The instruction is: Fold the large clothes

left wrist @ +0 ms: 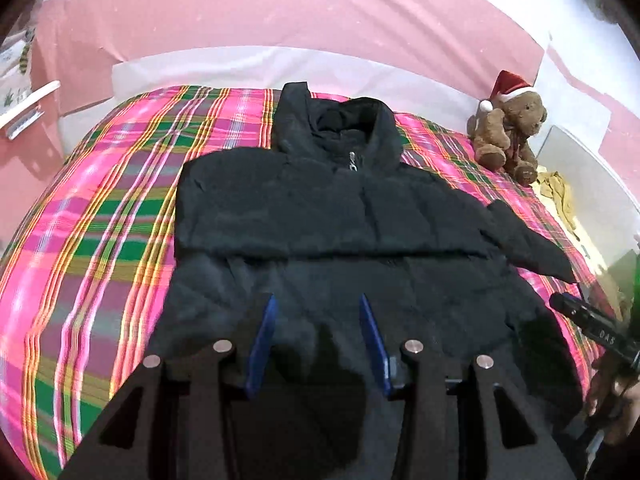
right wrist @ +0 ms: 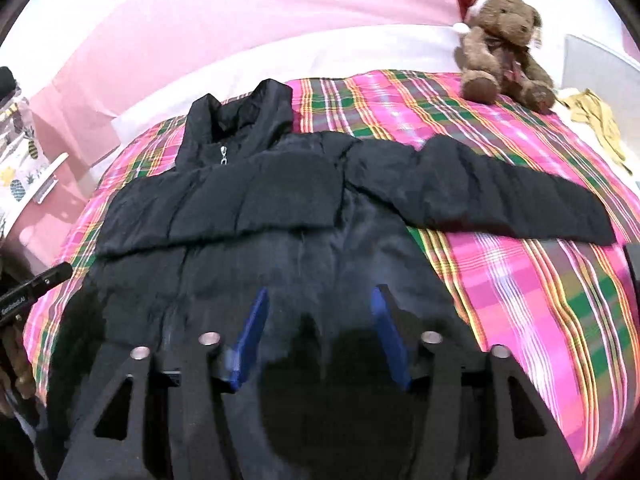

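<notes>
Both grippers, left (left wrist: 316, 340) and right (right wrist: 320, 332), hover with jaws parted and empty just above the black puffer jacket (left wrist: 320, 208) ahead. Soft, bulky, slick; pinch the outstretched sleeve (right wrist: 500, 196) on the plaid bedspread (right wrist: 520, 280).

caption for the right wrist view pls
Open right gripper above a black jacket, one sleeve outstretched on the plaid bedspread.

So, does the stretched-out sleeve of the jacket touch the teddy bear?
Apart. The right wrist view shows pink plaid bedcover between the sleeve and the teddy bear.
</notes>
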Action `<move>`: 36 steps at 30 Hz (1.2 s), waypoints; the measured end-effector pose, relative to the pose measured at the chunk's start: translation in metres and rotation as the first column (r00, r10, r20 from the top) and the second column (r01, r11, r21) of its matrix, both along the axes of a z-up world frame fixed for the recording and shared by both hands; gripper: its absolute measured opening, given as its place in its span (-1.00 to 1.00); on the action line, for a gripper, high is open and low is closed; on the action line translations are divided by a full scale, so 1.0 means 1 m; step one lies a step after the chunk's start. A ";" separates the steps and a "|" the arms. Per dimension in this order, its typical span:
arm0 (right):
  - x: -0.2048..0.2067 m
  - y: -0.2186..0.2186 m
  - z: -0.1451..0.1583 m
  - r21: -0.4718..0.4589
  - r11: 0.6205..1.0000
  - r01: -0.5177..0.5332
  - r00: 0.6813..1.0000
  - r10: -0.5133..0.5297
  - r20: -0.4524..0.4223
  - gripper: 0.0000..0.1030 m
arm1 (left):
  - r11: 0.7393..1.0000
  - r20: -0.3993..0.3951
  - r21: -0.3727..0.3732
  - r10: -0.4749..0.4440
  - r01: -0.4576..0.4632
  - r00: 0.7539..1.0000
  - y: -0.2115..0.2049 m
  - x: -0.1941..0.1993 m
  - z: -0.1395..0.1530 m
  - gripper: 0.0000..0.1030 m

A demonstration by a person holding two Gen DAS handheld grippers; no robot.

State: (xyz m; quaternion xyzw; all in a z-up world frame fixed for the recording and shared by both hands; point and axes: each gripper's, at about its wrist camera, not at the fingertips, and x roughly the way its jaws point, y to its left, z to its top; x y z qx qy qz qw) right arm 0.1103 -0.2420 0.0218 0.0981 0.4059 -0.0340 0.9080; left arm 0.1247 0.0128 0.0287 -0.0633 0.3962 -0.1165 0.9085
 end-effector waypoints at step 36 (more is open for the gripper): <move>0.013 -0.197 -0.036 0.055 0.911 0.409 0.909 -0.402 -0.105 0.26 | 0.995 -0.006 0.095 -0.023 0.023 1.000 -0.054 0.098 -0.016 0.16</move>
